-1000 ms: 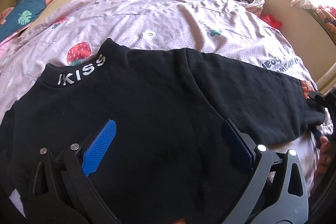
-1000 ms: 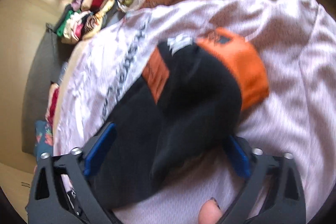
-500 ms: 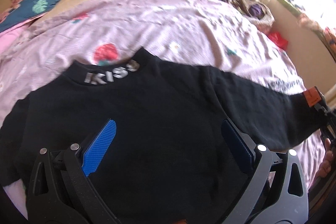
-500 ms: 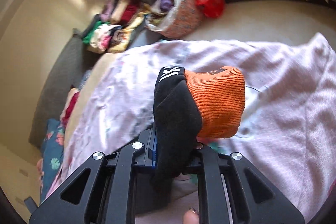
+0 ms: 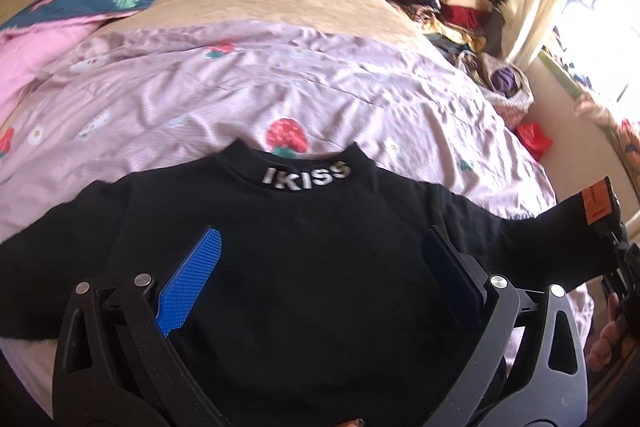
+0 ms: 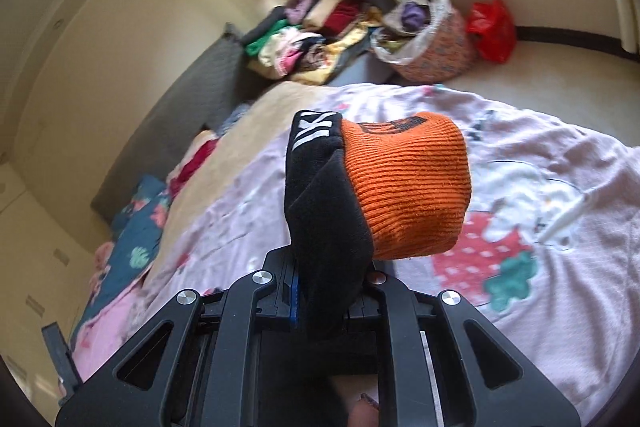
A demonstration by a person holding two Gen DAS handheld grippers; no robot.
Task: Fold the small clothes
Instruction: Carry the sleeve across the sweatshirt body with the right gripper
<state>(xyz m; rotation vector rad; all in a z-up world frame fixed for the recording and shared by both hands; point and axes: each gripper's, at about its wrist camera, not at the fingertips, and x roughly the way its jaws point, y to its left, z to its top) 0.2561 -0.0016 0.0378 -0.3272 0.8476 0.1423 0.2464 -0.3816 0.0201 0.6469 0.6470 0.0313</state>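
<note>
Right gripper [image 6: 320, 303] clamps the orange sleeve cuff [image 6: 408, 187] of the black sweater [image 5: 304, 259]; left gripper [image 5: 320, 279] spread wide above it

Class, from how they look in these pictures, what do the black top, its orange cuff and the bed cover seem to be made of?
Black top: soft matte knit, likely cotton jersey or fleece; it drapes and shows no shine.
Orange cuff: ribbed knit; parallel ridges run across it.
Bed cover: thin, light woven fabric, probably cotton; it wrinkles finely and carries printed strawberries.
</note>
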